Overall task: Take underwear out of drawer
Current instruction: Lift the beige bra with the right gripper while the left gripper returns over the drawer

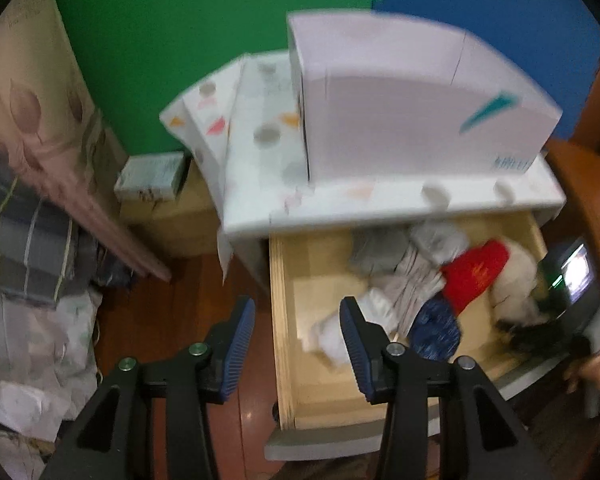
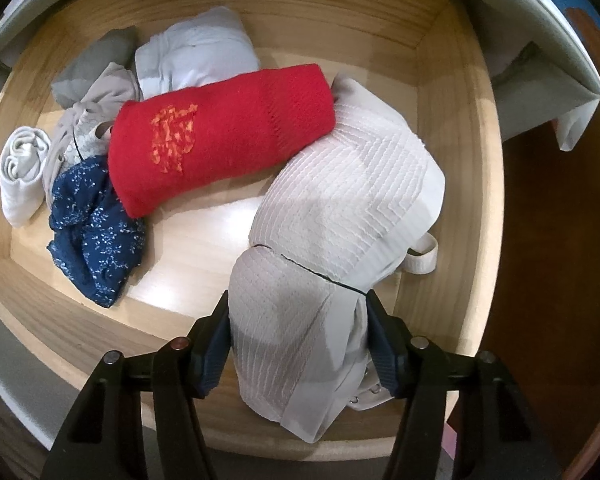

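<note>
The right tongs (image 2: pixel 298 344) are clamped on a cream ribbed undergarment (image 2: pixel 340 216), one blue-padded finger pressed to each side of its near end, with a strap loop and small hooks showing at its right edge. This garment lies inside the open wooden drawer (image 2: pixel 456 92), against the drawer's right wall and front corner. The left tongs (image 1: pixel 298 344) are spread wide with nothing between them, hanging above the drawer's left wall, one finger over the floor (image 1: pixel 172 300) outside the drawer and the other over its inside.

Within the drawer, a rolled red knit piece (image 2: pixel 220 136) lies across the middle, its right end touching the cream garment. A crumpled navy piece with white specks (image 2: pixel 96 232) sits at the red roll's left end, nearer the drawer front. A white roll (image 2: pixel 20 176) lies by the drawer's left wall. Grey and pale folded pieces (image 2: pixel 196 52) are bunched toward the drawer's back.

The drawer sticks out from a white cabinet (image 1: pixel 380 208), and on the cabinet's top stands a pale box with a teal mark (image 1: pixel 412 116). The left view is blurred
</note>
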Demonstrator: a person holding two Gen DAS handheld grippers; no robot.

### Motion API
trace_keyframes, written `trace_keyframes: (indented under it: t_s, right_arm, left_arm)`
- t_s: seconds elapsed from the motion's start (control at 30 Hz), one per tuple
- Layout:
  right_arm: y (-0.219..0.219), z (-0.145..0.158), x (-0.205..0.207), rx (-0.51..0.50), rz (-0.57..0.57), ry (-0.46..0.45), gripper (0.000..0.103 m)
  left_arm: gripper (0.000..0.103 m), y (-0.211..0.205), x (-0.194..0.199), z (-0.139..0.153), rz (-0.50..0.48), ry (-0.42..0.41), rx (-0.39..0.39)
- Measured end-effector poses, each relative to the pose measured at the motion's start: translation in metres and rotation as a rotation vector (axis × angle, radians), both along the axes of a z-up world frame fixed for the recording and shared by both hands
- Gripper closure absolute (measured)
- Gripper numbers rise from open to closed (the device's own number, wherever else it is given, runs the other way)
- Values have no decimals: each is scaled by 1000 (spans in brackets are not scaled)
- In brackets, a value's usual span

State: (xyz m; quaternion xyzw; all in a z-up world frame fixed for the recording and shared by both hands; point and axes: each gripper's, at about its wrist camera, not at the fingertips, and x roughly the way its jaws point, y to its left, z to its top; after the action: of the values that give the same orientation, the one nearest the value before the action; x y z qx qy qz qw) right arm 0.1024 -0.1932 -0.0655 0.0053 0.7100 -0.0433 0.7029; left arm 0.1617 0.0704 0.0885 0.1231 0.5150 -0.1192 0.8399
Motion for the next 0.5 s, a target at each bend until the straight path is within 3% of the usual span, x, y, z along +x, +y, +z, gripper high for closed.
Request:
trace_keyframes:
  t_s: [0.17,0.5]
  right_arm:
    - [-9,17,4,29,-22,-14,48]
    - [-21,71,10,50,-19,-74,48]
  left_arm:
    - [58,-4,-13,-35,-11,-14,84]
    - [58,-6,-21,-79,26,6,74]
